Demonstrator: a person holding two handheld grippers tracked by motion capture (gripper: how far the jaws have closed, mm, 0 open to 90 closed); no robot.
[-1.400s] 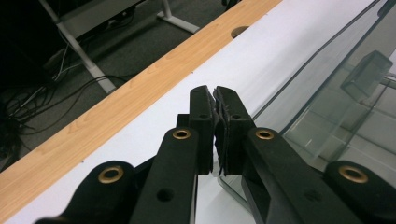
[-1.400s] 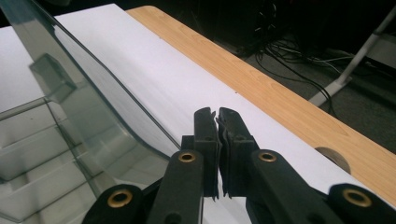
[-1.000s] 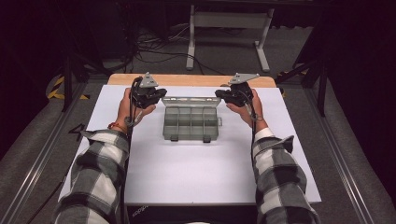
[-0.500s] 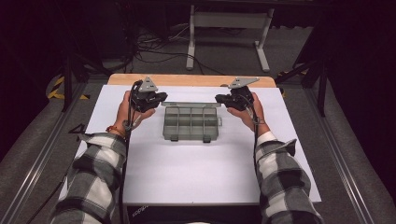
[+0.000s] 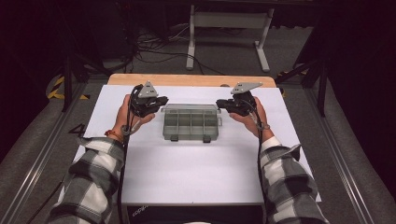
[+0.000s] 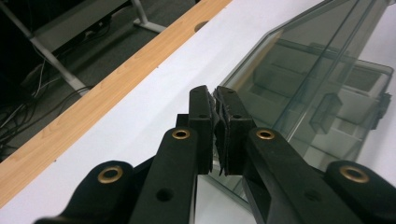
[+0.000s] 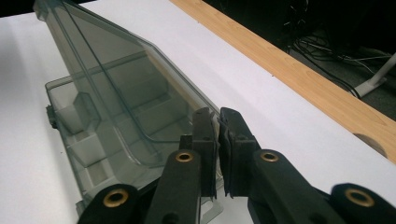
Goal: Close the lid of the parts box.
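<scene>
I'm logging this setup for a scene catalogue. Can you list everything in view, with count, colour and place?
organiser box: one, clear smoky grey plastic with dividers, middle of the table, two latches on its near edge
box lid: one, clear grey, raised open at a slant, pinched at both ends by the grippers
table cover: one, white, over most of the table
table edge: one strip, light wood, far side
metal stand: one, pale grey, on the floor beyond the table
cables: several, dark, on the floor at the back
left gripper: one, black, shut on the lid's edge
right gripper: one, black, shut on the lid's other end
sleeves: two, black-and-white plaid
</scene>
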